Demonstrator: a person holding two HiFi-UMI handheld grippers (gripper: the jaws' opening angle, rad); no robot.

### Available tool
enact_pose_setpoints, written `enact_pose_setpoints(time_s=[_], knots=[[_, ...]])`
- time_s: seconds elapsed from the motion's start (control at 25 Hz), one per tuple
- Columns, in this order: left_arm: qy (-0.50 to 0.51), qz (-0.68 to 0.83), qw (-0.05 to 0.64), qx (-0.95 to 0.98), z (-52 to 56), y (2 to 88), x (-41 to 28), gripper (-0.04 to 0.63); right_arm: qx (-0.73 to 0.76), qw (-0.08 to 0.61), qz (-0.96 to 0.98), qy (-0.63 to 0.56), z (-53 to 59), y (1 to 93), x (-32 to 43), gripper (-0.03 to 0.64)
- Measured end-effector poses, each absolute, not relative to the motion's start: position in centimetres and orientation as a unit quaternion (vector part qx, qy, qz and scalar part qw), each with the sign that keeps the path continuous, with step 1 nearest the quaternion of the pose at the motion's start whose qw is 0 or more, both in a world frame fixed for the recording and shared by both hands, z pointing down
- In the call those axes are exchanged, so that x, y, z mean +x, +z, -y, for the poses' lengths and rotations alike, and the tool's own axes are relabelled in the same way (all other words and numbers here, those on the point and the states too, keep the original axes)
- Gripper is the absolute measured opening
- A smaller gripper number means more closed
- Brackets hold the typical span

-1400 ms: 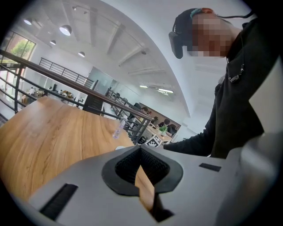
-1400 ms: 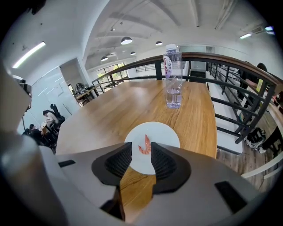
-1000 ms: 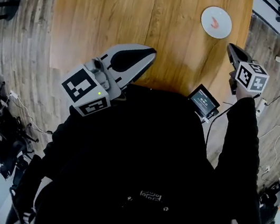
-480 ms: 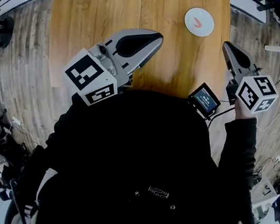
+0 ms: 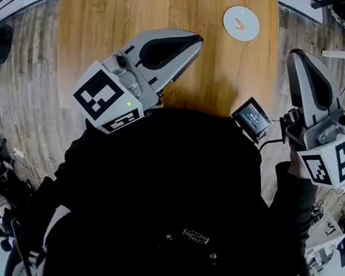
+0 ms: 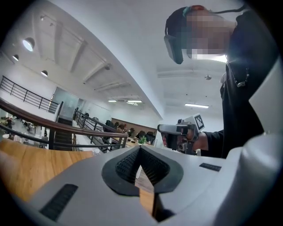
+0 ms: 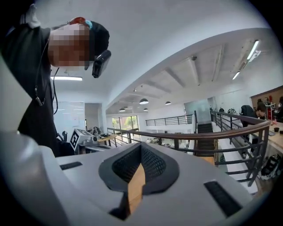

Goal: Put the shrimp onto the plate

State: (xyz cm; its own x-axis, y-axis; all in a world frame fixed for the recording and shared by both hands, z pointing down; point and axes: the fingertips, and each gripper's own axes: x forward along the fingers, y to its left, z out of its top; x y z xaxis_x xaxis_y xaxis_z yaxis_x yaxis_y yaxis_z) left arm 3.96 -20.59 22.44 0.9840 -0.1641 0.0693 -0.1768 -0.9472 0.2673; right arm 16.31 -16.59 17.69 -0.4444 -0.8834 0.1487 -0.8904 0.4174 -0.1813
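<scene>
The shrimp point(image 5: 240, 24) lies on the plate point(image 5: 233, 12), far along the wooden surface point(image 5: 114, 18). Well short of the plate, left claw point(image 5: 191, 40) and right claw point(image 5: 298, 60) hover pressed together, empty. Placement looks finished; nothing remains.

Person in a black long-sleeved top point(image 5: 176, 194), small white print point(image 5: 191, 238) on the top's front, small lit screen point(image 5: 252, 117) with a thin black cable point(image 5: 269, 142) at the top's upper edge, grey-shelled left gripper point(image 5: 195, 38) and right gripper point(image 5: 297, 55) either side of the top, black ribbed pads point(image 6: 126, 165), black-and-white marker cubes point(image 5: 108, 99)
</scene>
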Motion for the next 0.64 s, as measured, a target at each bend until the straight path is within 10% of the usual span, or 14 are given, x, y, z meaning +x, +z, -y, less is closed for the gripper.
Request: enact_pose_setpoints(time_s=[0.64], knots=[[0.042,0.073,0.187,0.979,18.2,25.1,2.0,0.005,0.505,0.050,0.845,0.170,15.2,22.1,13.3,0.017]])
